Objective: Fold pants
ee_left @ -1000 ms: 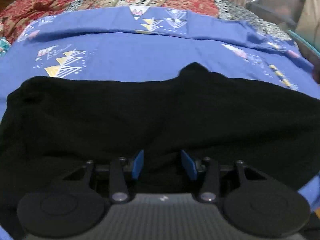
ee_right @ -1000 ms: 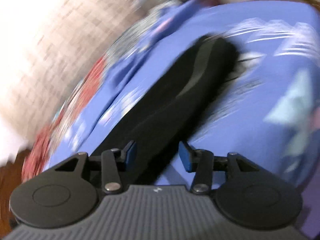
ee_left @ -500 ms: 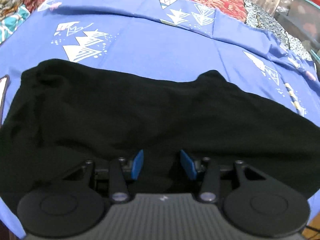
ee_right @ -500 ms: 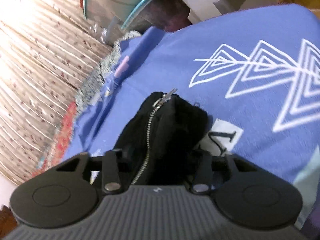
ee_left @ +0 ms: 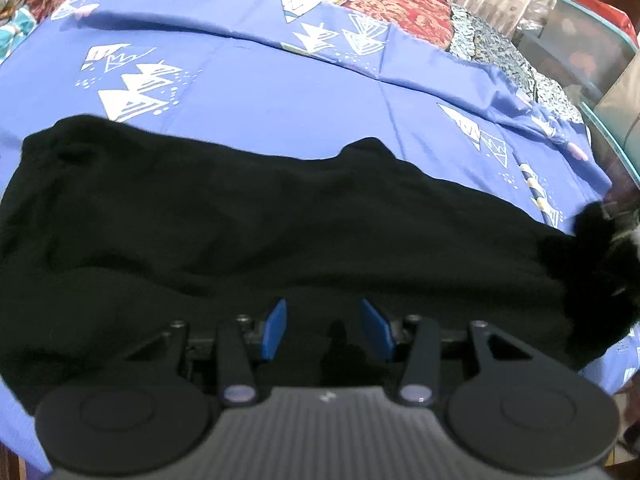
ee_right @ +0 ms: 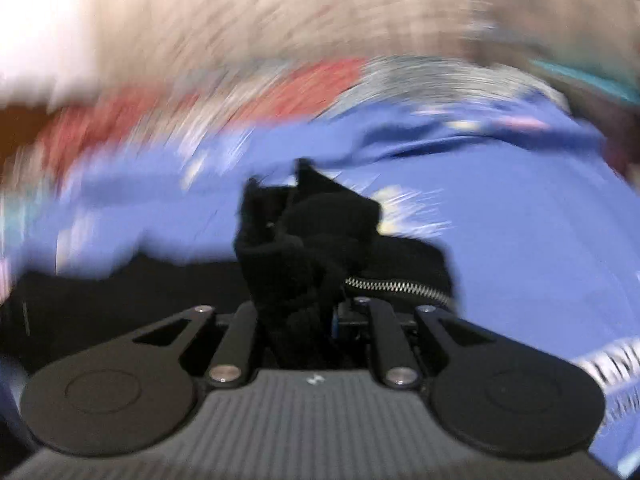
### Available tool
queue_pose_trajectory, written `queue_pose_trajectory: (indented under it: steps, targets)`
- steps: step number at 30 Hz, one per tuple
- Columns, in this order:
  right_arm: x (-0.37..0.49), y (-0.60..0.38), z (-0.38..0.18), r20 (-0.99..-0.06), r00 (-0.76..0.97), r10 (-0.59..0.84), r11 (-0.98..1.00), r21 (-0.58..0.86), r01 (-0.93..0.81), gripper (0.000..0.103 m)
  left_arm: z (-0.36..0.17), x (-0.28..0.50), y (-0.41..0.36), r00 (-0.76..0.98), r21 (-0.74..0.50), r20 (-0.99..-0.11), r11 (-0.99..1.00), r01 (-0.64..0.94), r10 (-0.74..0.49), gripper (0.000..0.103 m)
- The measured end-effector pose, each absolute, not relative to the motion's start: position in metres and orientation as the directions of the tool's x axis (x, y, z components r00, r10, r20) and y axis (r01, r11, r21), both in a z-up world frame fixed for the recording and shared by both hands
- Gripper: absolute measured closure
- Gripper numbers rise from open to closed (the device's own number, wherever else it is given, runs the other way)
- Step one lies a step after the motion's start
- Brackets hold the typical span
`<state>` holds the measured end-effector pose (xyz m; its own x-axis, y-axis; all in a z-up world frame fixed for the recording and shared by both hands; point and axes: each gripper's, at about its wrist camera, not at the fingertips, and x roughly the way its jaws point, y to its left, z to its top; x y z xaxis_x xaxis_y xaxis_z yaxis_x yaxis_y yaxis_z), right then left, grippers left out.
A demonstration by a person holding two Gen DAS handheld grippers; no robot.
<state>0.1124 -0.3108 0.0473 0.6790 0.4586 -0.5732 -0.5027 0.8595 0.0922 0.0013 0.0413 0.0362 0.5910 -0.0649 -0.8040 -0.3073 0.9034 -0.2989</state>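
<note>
Right gripper (ee_right: 316, 312) has the end of the pants (ee_left: 280, 248) now: a second ago its jaws stood apart over the black cloth, they have just been closing, and here they are pinched on a bunched wad of fabric with the zip (ee_right: 396, 286) trailing out to the right. The right wrist view is smeared with motion and the bundle rides above the blue sheet (ee_right: 540, 240), so I read this as the fold getting under way, that end lifted to be carried over the rest. In the left wrist view the same lifted clump pokes up at the sheet's right edge, where earlier the cloth lay flat. Left gripper (ee_left: 326, 330) sits over the near edge of the sheet, its blue pads (ee_left: 276, 328) part open with black cloth between them; whether they actually press on it I cannot tell, and its gap looks the same as before. The pants lie in a long band across the near half of the sheet. Count: one pair of pants, one zip, two grippers, one blue sheet, one patterned quilt (ee_left: 384, 4) along the far edge.
</note>
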Motion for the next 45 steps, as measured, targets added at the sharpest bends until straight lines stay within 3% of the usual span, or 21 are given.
queue_pose_trajectory:
  steps: [1, 3, 4, 8, 12, 15, 18, 20, 23, 25, 27, 32, 34, 37, 41, 45]
  targets:
    - [0.107, -0.286, 0.035, -0.632, 0.644, 0.432, 0.831, 0.002, -0.556, 0.079, 0.036, -0.003, 0.044, 0.592, -0.303, -0.803, 0.901, -0.311, -0.065, 0.059]
    - [0.098, -0.259, 0.013, -0.695, 0.614, 0.373, 0.779, -0.125, -0.615, 0.055, 0.037, -0.013, 0.052, 0.597, -0.31, -0.799, 0.896, -0.317, -0.065, 0.059]
    - [0.086, -0.249, 0.007, -0.675, 0.653, 0.344, 0.754, -0.216, -0.62, 0.042, 0.038, -0.019, 0.057, 0.604, -0.315, -0.794, 0.895, -0.316, -0.066, 0.058]
    - [0.062, -0.249, 0.024, -0.639, 0.66, 0.396, 0.705, -0.249, -0.664, 0.033, 0.047, -0.05, 0.079, 0.652, -0.336, -0.756, 0.891, -0.305, -0.062, 0.054]
    - [0.053, -0.271, 0.049, -0.59, 0.621, 0.515, 0.727, -0.083, -0.682, 0.032, 0.047, -0.07, 0.096, 0.683, -0.381, -0.727, 0.868, -0.317, -0.069, 0.054]
    - [0.073, -0.299, 0.054, -0.555, 0.606, 0.569, 0.781, 0.135, -0.61, 0.037, 0.044, -0.07, 0.102, 0.686, -0.402, -0.724, 0.855, -0.327, -0.078, 0.054]
    - [0.089, -0.32, 0.035, -0.589, 0.58, 0.562, 0.821, 0.312, -0.478, 0.061, 0.044, -0.07, 0.099, 0.695, -0.391, -0.715, 0.87, -0.3, -0.081, 0.056]
    - [0.103, -0.322, 0.004, -0.694, 0.512, 0.506, 0.858, 0.346, -0.379, 0.063, 0.048, -0.075, 0.097, 0.713, -0.385, -0.696, 0.884, -0.265, -0.09, 0.056]
    - [0.101, -0.316, 0.014, -0.708, 0.522, 0.475, 0.874, 0.309, -0.376, 0.062, 0.059, -0.098, 0.104, 0.766, -0.411, -0.633, 0.887, -0.21, -0.113, 0.053]
    - [0.086, -0.31, 0.038, -0.668, 0.557, 0.493, 0.863, 0.294, -0.411, 0.059, 0.064, -0.119, 0.116, 0.795, -0.431, -0.598, 0.877, -0.212, -0.101, 0.04]
    - [0.078, -0.306, 0.057, -0.607, 0.578, 0.545, 0.832, 0.306, -0.463, 0.059, 0.065, -0.143, 0.136, 0.812, -0.454, -0.581, 0.851, -0.265, -0.057, 0.019]
    - [0.096, -0.25, 0.067, -0.569, 0.458, 0.683, 0.719, 0.412, -0.56, 0.063, 0.043, -0.162, 0.197, 0.787, -0.55, -0.616, 0.697, -0.46, 0.034, 0.012]
    - [0.102, -0.21, 0.057, -0.596, 0.341, 0.727, 0.664, 0.482, -0.572, 0.079, 0.03, -0.158, 0.214, 0.794, -0.608, -0.608, 0.634, -0.478, 0.015, 0.008]
    - [0.107, -0.148, 0.039, -0.609, 0.165, 0.776, 0.574, 0.574, -0.583, 0.088, 0.014, -0.14, 0.231, 0.804, -0.663, -0.594, 0.586, -0.466, -0.033, 0.002]
    - [0.101, -0.08, 0.023, -0.629, 0.003, 0.777, 0.537, 0.661, -0.524, 0.09, -0.004, -0.107, 0.239, 0.786, -0.646, -0.617, 0.601, -0.47, -0.049, 0.0]
    - [0.116, -0.038, -0.003, -0.695, -0.068, 0.716, 0.624, 0.681, -0.383, 0.09, -0.006, -0.093, 0.24, 0.793, -0.648, -0.608, 0.593, -0.477, -0.027, 0.004]
